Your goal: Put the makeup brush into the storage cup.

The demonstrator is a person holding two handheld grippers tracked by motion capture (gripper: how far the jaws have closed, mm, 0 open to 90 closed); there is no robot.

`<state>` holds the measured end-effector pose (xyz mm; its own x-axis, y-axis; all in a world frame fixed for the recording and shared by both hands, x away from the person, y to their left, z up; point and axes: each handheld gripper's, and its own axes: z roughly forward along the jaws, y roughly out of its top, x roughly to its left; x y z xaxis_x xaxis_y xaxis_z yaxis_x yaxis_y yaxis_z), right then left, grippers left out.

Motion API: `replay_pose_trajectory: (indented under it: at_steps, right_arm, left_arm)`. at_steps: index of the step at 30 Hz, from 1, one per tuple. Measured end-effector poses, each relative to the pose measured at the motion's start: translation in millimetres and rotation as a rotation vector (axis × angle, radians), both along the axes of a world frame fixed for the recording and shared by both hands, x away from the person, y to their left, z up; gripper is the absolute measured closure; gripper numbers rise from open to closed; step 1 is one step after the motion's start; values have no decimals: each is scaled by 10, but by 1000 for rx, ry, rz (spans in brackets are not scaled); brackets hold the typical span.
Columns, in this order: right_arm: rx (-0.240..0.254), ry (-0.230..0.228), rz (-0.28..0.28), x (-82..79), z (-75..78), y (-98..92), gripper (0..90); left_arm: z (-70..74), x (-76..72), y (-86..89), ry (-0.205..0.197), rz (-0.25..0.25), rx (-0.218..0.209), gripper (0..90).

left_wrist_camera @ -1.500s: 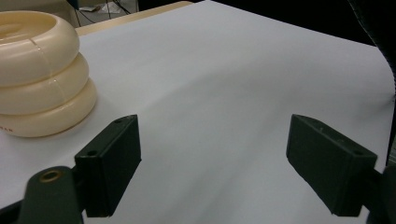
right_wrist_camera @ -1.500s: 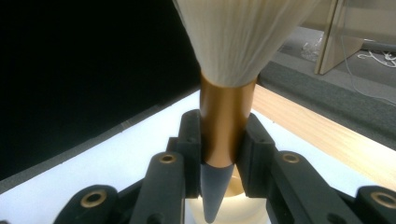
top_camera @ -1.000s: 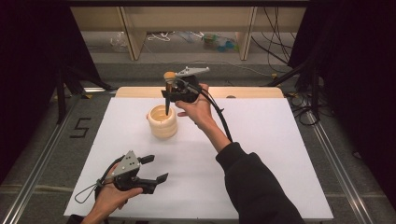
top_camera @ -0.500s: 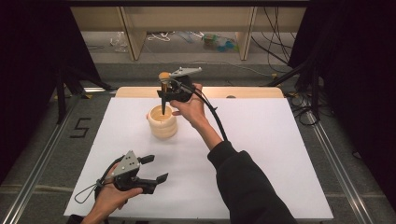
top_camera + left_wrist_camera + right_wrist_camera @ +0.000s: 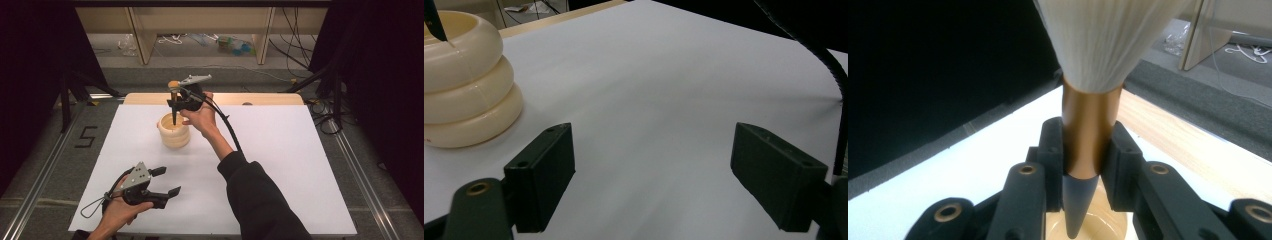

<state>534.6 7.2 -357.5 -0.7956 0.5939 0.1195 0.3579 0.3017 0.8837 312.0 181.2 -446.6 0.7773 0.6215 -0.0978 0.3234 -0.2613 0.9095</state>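
Over cream holder (image 5: 174,132) | right tongs (image 5: 1083,150) clamp brush (image 5: 1091,125) | left tongs (image 5: 651,175) wide, empty

Count, table (image 5: 280,165): one, white-topped. Cream ribbed holder (image 5: 174,133): one, built of three stacked rings. Brush (image 5: 1092,115): one, copper ferrule, pale bristles, dark tapered handle. Grippers: two, left gripper (image 5: 161,182) and right gripper (image 5: 173,98). Hands: two. Black jaws per gripper: two.
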Motion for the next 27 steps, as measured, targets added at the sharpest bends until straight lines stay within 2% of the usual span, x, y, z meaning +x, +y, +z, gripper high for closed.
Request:
replay_pose_trajectory:
  at_steps: [5,8,9,13,17,24,25,27]
  right_arm:
    - [-24,18,10,4,-61,33,739]
    - [-30,29,14,9,-93,55,739]
    - [-45,32,22,17,-122,67,739]
    - [-61,51,17,24,-178,81,739]
    - [-67,47,17,25,-220,95,739]
    - [-94,67,13,20,-314,93,737]
    - [-95,73,5,18,-325,86,734]
    - [-72,92,-11,16,-332,55,596]
  left_arm:
    - [-3,-1,-4,4,-2,1,179]
    - [-7,9,2,-1,-11,17,178]
    - [-17,6,-8,20,-9,4,174]
    - [-18,3,-13,19,-13,2,174]
    - [-21,4,-12,17,-12,1,174]
    - [-14,6,-10,11,-18,9,174]
    - [-20,-2,-16,24,-9,2,174]
    - [-15,3,-10,12,-13,18,174]
